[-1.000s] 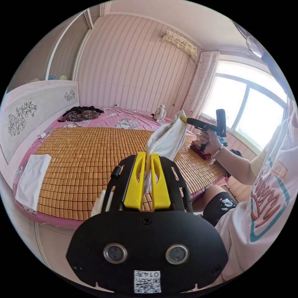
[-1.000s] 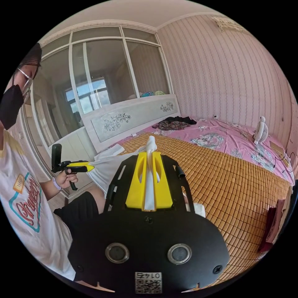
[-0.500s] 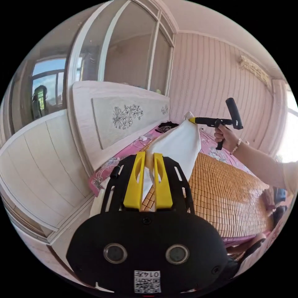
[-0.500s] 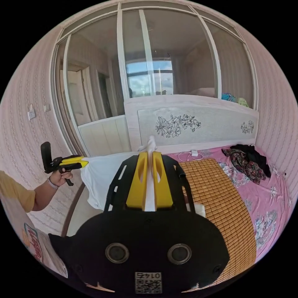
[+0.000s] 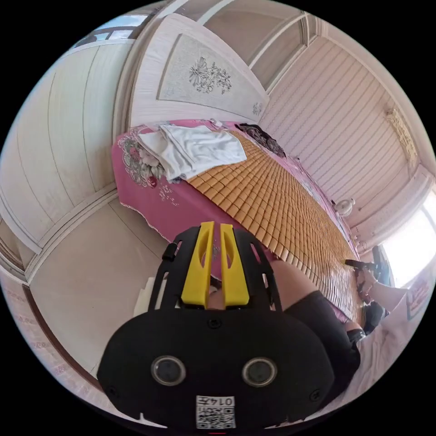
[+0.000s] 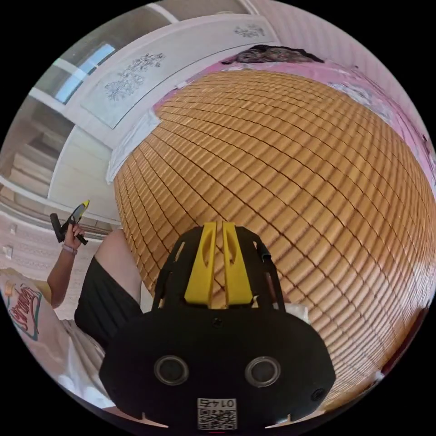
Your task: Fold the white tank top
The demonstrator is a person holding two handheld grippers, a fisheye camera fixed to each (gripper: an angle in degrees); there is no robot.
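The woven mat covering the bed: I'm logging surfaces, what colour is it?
Golden-orange woven mat, made of small rectangular tiles; it shows best in the right gripper view.

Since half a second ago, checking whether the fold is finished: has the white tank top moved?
Yes. The white tank top has left both grippers and now lies on the bed corner by the headboard, partly over the bamboo mat.

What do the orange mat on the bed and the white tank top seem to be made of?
The mat looks like small bamboo or wooden tiles joined in rows, with a slight sheen; I cannot tell which. The white tank top looks like soft, thin, matte fabric, perhaps cotton: it lies creased and limp at the bed's corner.
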